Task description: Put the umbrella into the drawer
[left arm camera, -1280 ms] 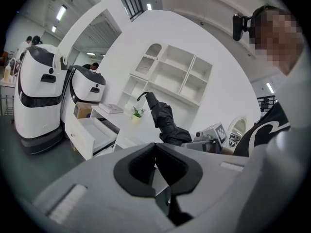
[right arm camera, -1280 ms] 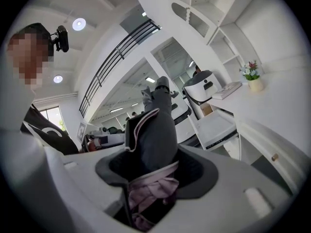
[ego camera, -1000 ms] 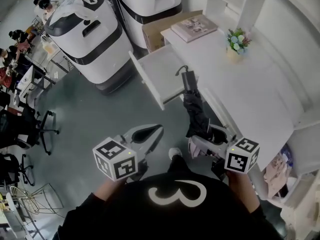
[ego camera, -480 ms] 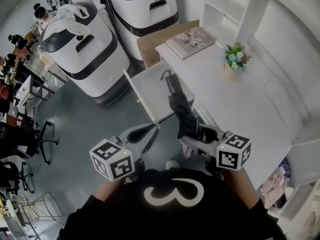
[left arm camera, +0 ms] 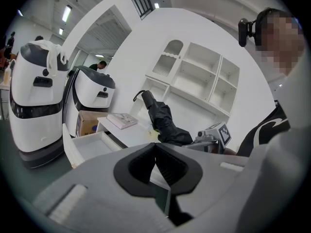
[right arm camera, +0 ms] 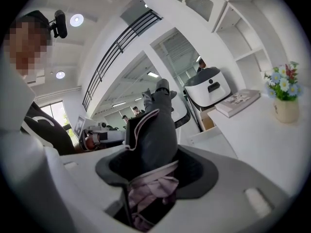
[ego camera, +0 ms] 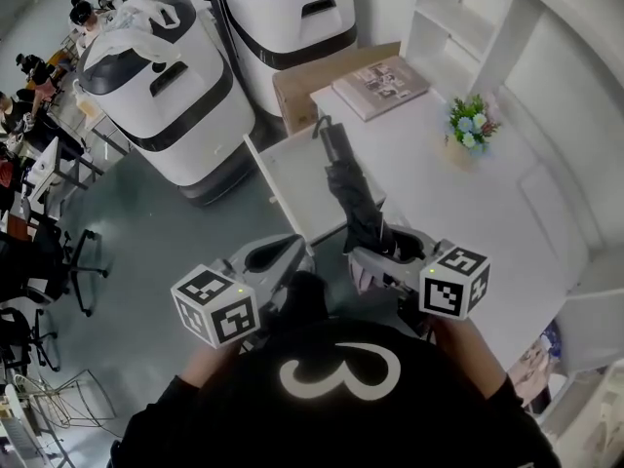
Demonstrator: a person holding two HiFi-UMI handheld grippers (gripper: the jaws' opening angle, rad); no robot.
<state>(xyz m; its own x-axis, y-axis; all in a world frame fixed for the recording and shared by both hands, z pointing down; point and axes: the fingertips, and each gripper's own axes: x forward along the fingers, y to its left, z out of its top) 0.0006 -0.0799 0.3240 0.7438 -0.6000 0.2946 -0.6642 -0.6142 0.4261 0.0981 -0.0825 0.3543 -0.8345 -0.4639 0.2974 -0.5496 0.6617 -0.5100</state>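
Note:
A folded black umbrella (ego camera: 353,188) with pinkish lining is clamped at its lower end in my right gripper (ego camera: 378,253), which is shut on it. The umbrella slants up and away, its curved handle end over the far part of the open white drawer (ego camera: 289,169). In the right gripper view the umbrella (right arm camera: 153,130) rises from between the jaws of the right gripper (right arm camera: 155,165). My left gripper (ego camera: 304,248) hangs to the left of the umbrella, shut with nothing in it. In the left gripper view, the left gripper (left arm camera: 155,147) has its pads meeting, with the umbrella (left arm camera: 163,120) and the drawer (left arm camera: 92,144) ahead.
The drawer juts from a white desk (ego camera: 458,222) that bears a book (ego camera: 380,81) and a flower pot (ego camera: 468,130). A cardboard box (ego camera: 322,71) and two large white-and-black machines (ego camera: 166,76) stand beyond. White shelves (ego camera: 487,18) are at the back right; office chairs (ego camera: 58,261) at the left.
Both grippers have moved forward toward the open drawer. The umbrella went with the right gripper, and its handle end now reaches the drawer's far part.

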